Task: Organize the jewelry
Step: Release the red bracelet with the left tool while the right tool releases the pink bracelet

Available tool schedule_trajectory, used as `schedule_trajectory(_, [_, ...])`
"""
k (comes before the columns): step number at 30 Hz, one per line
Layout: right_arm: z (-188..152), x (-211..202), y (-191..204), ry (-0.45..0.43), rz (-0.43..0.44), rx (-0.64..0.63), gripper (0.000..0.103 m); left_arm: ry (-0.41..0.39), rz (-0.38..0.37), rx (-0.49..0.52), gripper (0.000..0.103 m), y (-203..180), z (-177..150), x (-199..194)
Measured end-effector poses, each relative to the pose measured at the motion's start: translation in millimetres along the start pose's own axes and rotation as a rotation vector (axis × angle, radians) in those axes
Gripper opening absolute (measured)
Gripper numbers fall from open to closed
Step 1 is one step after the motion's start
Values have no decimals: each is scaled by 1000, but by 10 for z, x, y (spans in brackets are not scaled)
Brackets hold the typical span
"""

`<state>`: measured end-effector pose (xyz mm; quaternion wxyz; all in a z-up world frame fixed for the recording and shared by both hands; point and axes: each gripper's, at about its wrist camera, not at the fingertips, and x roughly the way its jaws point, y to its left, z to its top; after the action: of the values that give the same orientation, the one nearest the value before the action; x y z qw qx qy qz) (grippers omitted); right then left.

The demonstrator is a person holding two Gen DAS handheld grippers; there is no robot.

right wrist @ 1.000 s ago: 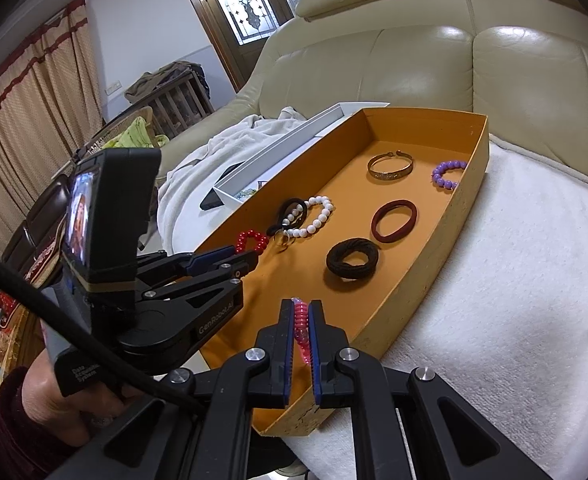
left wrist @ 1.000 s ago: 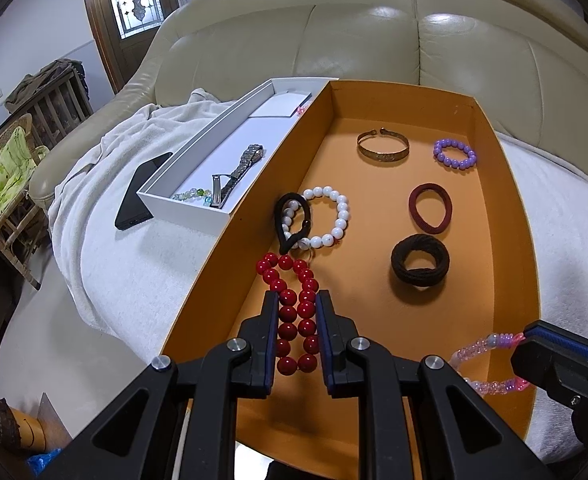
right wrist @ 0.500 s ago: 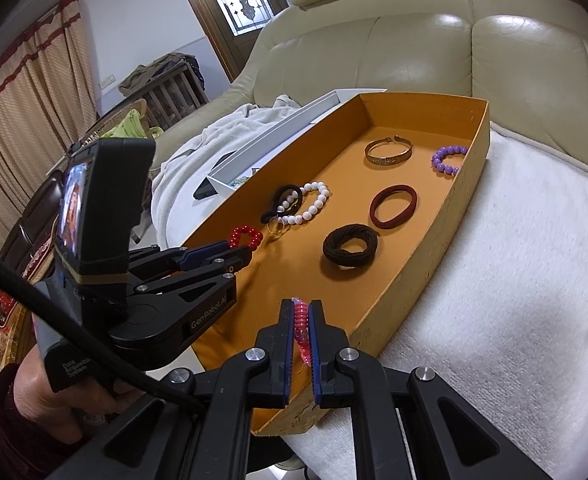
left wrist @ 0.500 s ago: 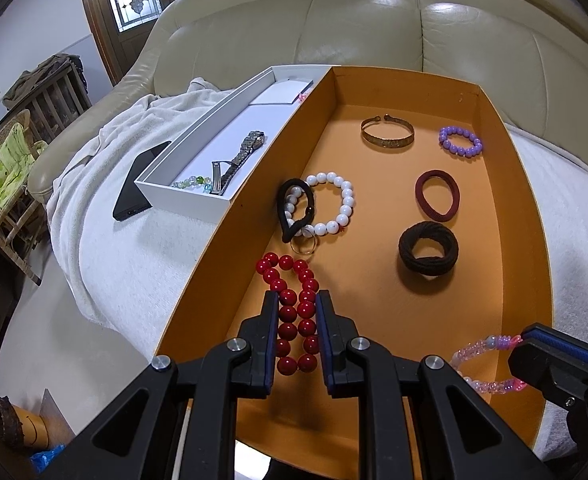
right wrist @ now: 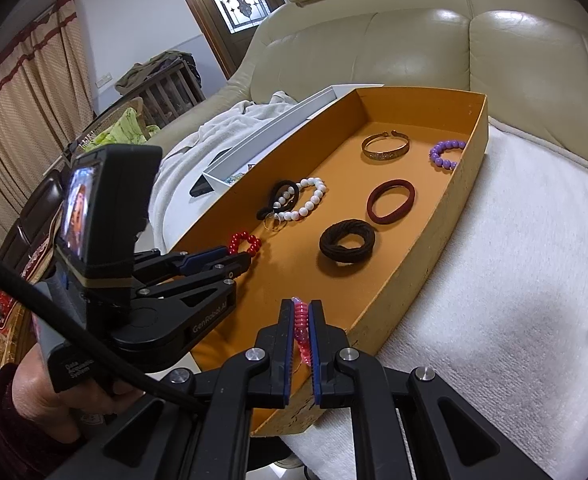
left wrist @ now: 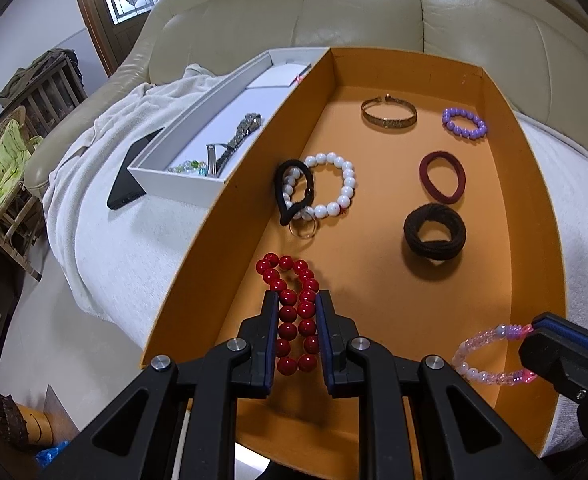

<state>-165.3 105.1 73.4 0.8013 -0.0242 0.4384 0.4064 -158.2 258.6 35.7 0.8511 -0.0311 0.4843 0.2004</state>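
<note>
My left gripper (left wrist: 296, 300) is shut on a red bead bracelet (left wrist: 292, 312) over the near left of the orange tray (left wrist: 533, 240). My right gripper (right wrist: 301, 308) is shut on a pink translucent bead bracelet (right wrist: 301, 328), seen in the left wrist view (left wrist: 489, 354) at the tray's near right corner. In the tray lie a white pearl bracelet (left wrist: 333, 186) with a black hair tie (left wrist: 294, 192) and a thin ring (left wrist: 302, 229), a dark brown hair tie (left wrist: 433, 232), a maroon hair tie (left wrist: 441, 176), a gold bangle (left wrist: 389, 113) and a purple bead bracelet (left wrist: 465, 122).
A white box (left wrist: 230, 128) beside the tray's left wall holds a metal watch (left wrist: 238, 140) and clear beads (left wrist: 188, 166). A black phone (left wrist: 134, 172) lies on the white blanket (left wrist: 106, 240). A beige leather sofa back (left wrist: 373, 4) rises behind. Chairs stand at far left.
Both grippers have kept their bracelets and moved slightly forward over the tray; the tray's contents have not moved.
</note>
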Motion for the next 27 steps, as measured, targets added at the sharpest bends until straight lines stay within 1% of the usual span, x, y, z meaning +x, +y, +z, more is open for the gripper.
schedule_trajectory(27, [9,12,-20,14,-1,25,8,63,12,15,20,-13,-34,145])
